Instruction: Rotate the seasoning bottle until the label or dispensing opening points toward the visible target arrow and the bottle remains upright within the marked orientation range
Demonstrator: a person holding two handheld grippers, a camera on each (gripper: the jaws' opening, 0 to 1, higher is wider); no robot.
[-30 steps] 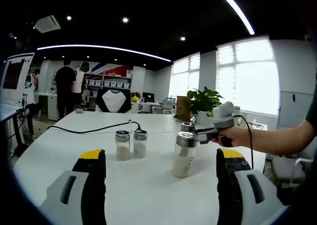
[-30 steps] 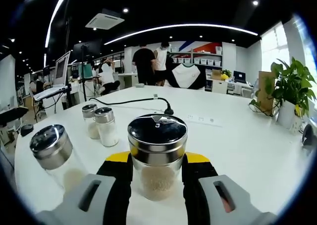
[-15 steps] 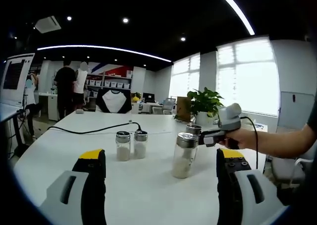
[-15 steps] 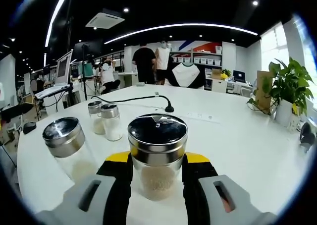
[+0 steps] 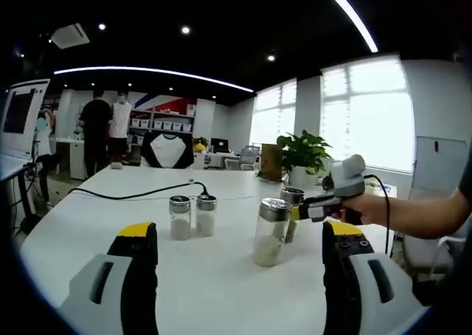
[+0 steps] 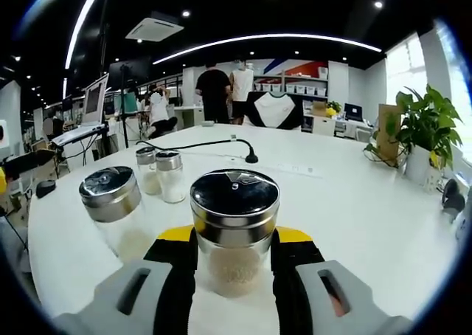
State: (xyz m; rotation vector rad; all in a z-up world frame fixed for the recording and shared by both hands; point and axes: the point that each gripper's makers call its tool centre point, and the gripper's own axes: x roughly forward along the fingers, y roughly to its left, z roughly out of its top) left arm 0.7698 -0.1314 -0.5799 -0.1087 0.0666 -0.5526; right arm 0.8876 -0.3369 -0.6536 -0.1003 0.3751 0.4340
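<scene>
In the right gripper view, the right gripper (image 6: 234, 255), grey with black jaws tipped yellow, is closed around a clear glass seasoning bottle with a shiny metal cap (image 6: 234, 228); the jaws press its glass sides just below the cap, and the bottle stands upright, holding pale granules. Just to its left stands a second glass shaker with a silver lid (image 6: 115, 211), apart from it, and farther off on the left a pair of small glass shakers (image 6: 162, 175) stand close together on the white table (image 6: 354, 209). A black cable (image 6: 203, 144) runs across the far part of the table, and a green potted plant (image 6: 422, 139) sits at the far right. In the left gripper view, the left gripper (image 5: 240, 257) hangs over the near table with its jaws wide apart and nothing between them. Beyond it a person's hand (image 5: 365, 208) holds the right gripper at the gripped bottle, right of the silver-lidded shaker.
</scene>
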